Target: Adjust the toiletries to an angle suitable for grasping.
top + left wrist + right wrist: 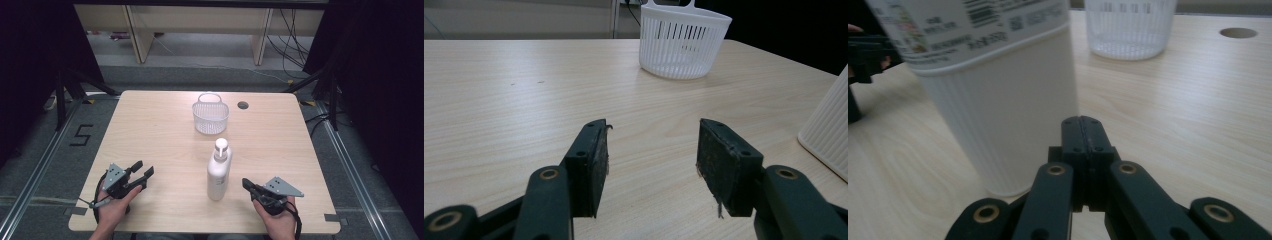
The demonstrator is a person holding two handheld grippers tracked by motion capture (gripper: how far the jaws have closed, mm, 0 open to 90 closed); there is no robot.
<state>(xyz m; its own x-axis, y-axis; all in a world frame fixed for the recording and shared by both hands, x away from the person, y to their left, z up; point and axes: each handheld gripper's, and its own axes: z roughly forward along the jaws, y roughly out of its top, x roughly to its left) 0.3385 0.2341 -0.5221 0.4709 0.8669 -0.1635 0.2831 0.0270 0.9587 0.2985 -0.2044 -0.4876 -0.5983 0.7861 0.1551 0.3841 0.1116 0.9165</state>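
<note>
A white pump bottle [219, 170] stands upright near the middle front of the wooden table [160, 135]. A white slatted basket [210, 115] with a handle sits empty behind it. My left gripper [143, 170] rests at the front left, open, with nothing between its pads [651, 155]; the basket [683, 41] lies ahead of it and the bottle's ribbed side [830, 131] is at its right. My right gripper [246, 184] sits at the front right, shut on nothing, its tips [1082, 125] close to the bottle's base [1003, 120] but apart from it.
A round cable hole [243, 105] is in the table top right of the basket. Beyond the table are wooden furniture legs [137, 35], cables on the floor and black stands at both sides. A floor mark "5" [81, 135] lies to the left.
</note>
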